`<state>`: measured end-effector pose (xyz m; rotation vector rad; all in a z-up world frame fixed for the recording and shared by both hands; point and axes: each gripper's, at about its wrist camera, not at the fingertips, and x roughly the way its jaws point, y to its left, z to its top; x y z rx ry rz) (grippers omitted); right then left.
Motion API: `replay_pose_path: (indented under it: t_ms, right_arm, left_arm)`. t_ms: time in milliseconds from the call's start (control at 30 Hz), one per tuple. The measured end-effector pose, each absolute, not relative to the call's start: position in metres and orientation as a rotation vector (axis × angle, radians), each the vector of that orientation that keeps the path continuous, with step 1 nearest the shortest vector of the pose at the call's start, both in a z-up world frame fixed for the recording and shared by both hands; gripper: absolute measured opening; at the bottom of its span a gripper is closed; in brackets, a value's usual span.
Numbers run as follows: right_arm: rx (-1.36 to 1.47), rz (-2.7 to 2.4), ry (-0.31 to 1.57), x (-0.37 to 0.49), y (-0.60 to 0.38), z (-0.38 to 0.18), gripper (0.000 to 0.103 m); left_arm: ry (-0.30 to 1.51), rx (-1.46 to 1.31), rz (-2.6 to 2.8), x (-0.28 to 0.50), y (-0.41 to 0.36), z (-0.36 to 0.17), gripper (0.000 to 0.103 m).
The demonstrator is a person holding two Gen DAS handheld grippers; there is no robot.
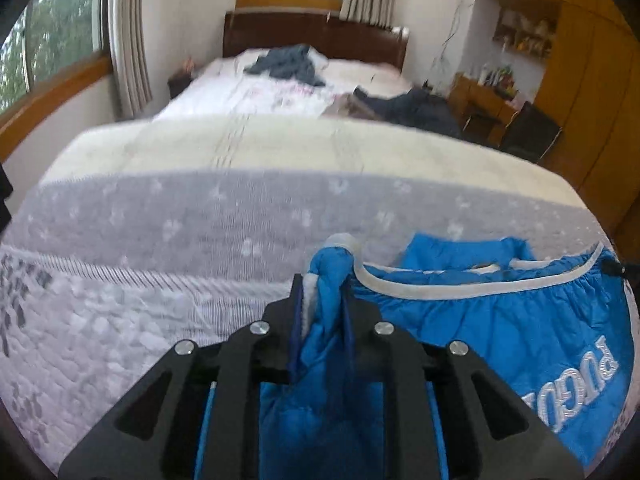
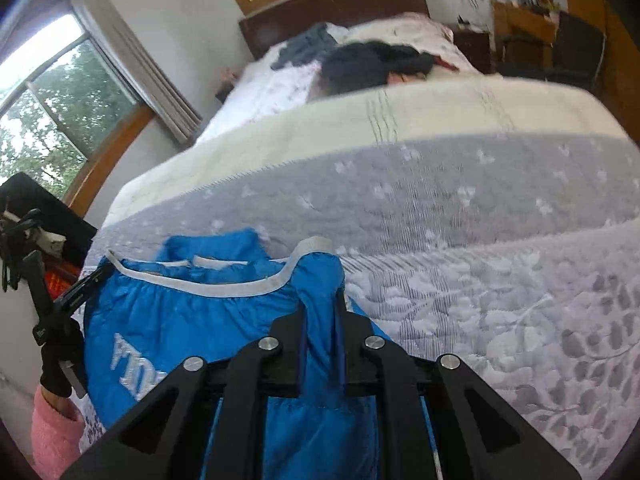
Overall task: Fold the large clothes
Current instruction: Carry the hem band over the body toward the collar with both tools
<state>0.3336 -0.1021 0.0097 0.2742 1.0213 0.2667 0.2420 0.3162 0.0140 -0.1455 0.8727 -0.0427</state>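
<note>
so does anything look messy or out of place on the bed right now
Yes. Beyond the blue padded jacket with white trim held by both tongs, left and right, two garments lie crumpled near the headboard: a grey-blue one and a dark navy one. Neither is folded. The quilted grey-and-white bedspread itself lies smooth.

Left tool clamping blue jacket

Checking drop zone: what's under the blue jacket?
The grey-and-white quilt lies under the blue jacket, which both grippers hold. Anything directly beneath the fabric is hidden.
</note>
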Motion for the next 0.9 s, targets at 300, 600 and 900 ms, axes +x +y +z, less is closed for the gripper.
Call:
replay_pose_path:
  t_ms: [300, 600, 900]
  right_arm:
    - [0.252, 0.205, 1.074, 0.335, -0.101, -0.021, 0.023]
    - [0.241, 0.293, 1.011, 0.25, -0.129, 0.017, 0.041]
    - [0.32, 0.403, 1.065, 0.168, -0.134, -0.015, 0.047]
  left_arm:
    - [0.953, -0.192, -0.017, 0.242, 0.331, -0.001, 0.039]
    - [0.907, -0.241, -0.101, 0.134, 0.367, 0.023, 0.059]
    - [0.905, -0.338, -0.163, 0.045, 0.369, -0.005, 0.06]
